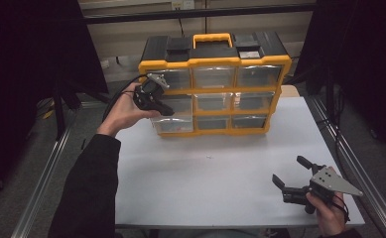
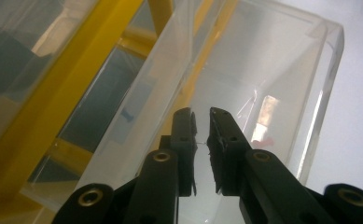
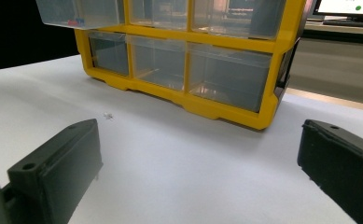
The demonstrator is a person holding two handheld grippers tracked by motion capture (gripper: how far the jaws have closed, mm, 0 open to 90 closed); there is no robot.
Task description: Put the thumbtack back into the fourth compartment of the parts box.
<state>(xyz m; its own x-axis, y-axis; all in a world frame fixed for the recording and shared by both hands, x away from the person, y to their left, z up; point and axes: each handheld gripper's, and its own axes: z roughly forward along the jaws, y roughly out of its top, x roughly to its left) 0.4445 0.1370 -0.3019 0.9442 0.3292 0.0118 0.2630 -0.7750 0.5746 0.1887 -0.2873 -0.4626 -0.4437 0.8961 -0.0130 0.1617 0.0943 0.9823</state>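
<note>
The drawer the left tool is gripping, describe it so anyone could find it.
Find the yellow organizer at the table's far edge. The drawer is in the left column, middle row. Unlike its neighbours, it sticks out, its front wall pinched by the left tool.

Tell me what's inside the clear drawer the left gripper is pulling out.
The drawer looks empty: through its clear walls only reflections show. The left gripper pinches its front wall, and its jaws hide part of the floor.

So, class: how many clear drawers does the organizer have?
9, in three rows of three on the organizer: top, middle, bottom. The left gripper holds the middle-left drawer pulled out.
</note>
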